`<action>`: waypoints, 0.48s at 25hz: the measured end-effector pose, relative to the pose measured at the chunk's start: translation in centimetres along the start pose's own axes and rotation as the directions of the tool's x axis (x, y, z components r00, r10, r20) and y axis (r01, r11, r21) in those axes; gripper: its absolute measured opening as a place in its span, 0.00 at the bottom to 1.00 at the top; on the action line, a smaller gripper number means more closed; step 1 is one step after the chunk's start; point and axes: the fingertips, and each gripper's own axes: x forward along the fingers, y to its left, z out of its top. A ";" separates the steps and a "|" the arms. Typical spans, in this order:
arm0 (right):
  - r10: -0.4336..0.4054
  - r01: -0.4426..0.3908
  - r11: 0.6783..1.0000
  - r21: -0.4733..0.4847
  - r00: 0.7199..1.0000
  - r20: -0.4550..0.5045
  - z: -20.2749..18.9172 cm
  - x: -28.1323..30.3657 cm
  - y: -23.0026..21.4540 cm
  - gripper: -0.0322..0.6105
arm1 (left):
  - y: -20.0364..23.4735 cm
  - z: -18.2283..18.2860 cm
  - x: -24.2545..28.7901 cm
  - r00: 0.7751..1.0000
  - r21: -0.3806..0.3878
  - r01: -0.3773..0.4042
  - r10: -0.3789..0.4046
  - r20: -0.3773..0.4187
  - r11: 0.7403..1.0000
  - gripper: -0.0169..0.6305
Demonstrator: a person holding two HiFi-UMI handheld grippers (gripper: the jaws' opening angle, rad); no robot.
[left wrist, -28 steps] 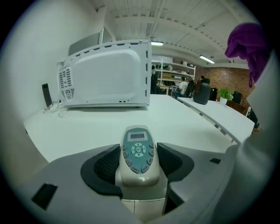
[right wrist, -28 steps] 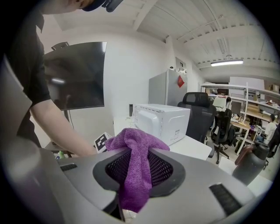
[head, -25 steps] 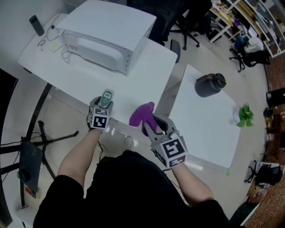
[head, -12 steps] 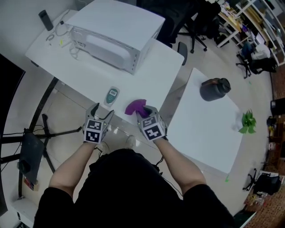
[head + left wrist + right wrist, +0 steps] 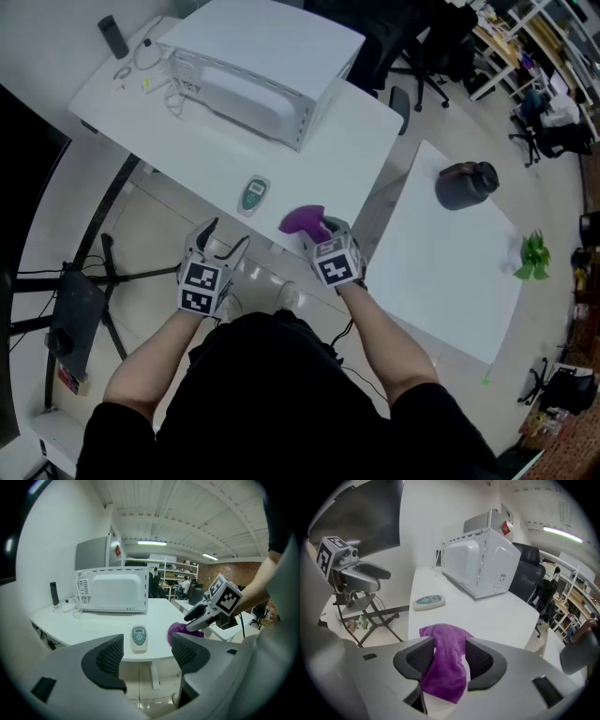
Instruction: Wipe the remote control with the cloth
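The grey remote control [image 5: 253, 194] with a green screen lies flat near the white table's [image 5: 356, 141] front edge, also in the left gripper view [image 5: 138, 637]. My left gripper [image 5: 225, 240] hovers off that edge, apart from the remote, open; its jaws have just closed a little, nothing between them [image 5: 147, 651]. The purple cloth [image 5: 302, 218] rests on the table right of the remote. My right gripper [image 5: 315, 231] stands over it. Its jaws have just been opening and the cloth [image 5: 445, 677] lies loosely between the pads.
A white microwave [image 5: 262, 66] fills the back of the table, with cables [image 5: 150, 66] and a black handset [image 5: 112, 36] at its left. A second white table [image 5: 441, 272] at the right holds a dark bag [image 5: 466, 184] and a green plant [image 5: 534, 255].
The left gripper has left the remote on the table and drawn back off the edge. The right gripper has come down with the cloth onto the table beside the remote.
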 end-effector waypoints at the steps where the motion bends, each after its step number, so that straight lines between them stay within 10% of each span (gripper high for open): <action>1: -0.016 0.016 1.000 -0.004 0.999 0.041 1.1 -1.5 0.0 0.42 | 0.1 0.4 -0.3 1.000 0.000 0.000 0.000 0.016 1.000 0.49; 12: -0.026 0.004 0.999 0.051 0.903 0.429 11.3 -15.5 7.0 0.14 | -3.9 9.4 -6.7 0.956 0.150 0.122 -0.156 0.247 0.981 0.18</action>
